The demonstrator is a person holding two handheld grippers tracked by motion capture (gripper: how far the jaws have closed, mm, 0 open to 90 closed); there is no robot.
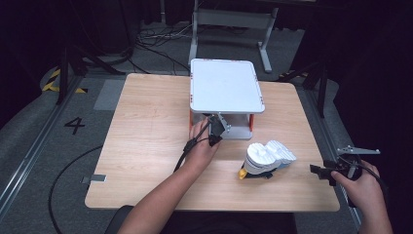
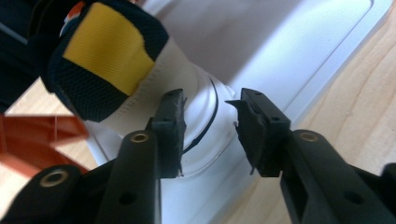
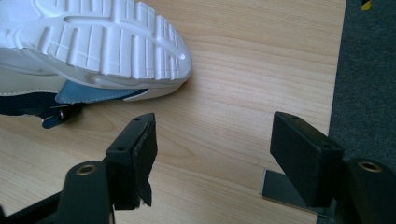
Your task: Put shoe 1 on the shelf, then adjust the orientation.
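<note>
A person is sitting at a wooden tabletop and working a hand-held claw in each hand. In the centre of the high view, the left claw is reaching under a white two-level shoe rack with orange legs. Its own camera is showing a shoe on the rack's lower shelf in the upper left of the frame: white leather with a navy and yellow pull tab. The jaws are standing slightly apart around the shoe's heel; the left pad is touching it and the right one is standing clear, so the claw is released, probably just letting go after setting the shoe there. A second shoe is lying sole-up on the tabletop at lower right of the high view, likely waiting its turn. The right claw is hovering at the tabletop's right edge, jaws wide and empty, pointed toward that white sole as if readying to fetch it.
</note>
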